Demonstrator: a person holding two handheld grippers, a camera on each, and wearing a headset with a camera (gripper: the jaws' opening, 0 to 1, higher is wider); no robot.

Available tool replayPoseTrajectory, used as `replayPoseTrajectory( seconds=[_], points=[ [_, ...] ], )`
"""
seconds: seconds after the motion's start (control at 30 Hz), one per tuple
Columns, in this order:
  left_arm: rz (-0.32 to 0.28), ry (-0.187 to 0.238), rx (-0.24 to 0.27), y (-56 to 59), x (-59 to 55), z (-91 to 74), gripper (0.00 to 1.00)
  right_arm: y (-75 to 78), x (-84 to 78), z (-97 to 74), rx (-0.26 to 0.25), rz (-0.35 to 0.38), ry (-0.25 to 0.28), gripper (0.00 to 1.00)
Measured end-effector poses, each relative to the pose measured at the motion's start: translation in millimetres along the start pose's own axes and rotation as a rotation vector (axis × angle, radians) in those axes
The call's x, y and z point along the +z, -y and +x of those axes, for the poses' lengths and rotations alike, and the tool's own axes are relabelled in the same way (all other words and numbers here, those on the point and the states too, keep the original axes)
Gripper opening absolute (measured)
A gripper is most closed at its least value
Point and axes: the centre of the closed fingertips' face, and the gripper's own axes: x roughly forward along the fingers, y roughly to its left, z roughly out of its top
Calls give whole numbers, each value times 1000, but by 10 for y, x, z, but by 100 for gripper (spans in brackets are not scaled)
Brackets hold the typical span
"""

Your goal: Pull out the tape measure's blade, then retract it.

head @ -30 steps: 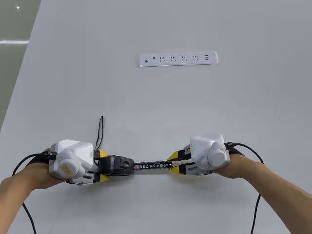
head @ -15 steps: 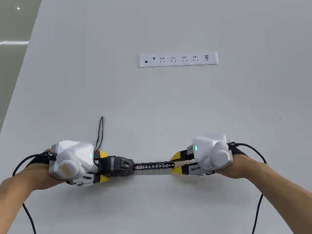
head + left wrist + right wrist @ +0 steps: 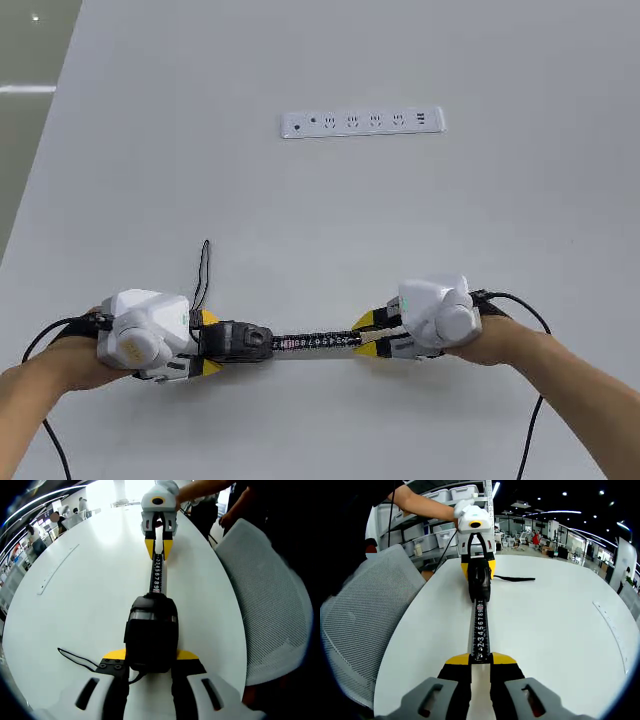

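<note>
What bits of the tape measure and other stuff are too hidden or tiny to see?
Tip of the blade: right gripper view, tucked between the jaws of the right hand-held gripper.
Numbers on the blade: head view, too small to read.
Back of the tape measure case: left gripper view, covered by the left hand-held gripper.
Labels on the power strip: head view, too tiny.

The left claw (image 3: 211, 342), lower left in the head view, and the right claw (image 3: 362, 336), lower right, look alike. Each has a chunky faceted white plastic housing with a small green light (image 3: 404, 302), black jaw blocks and yellow wedge tips. A thin black cable (image 3: 520, 306) trails from behind each toward the bottom edge.
</note>
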Motion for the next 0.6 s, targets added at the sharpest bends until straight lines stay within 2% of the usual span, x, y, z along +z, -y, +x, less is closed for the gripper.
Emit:
replayPoseTrajectory(
  seconds=[0.6],
  points=[
    [-1, -6, 1, 1, 3, -7, 29, 2, -55, -104, 1, 5, -1, 11]
  ],
)
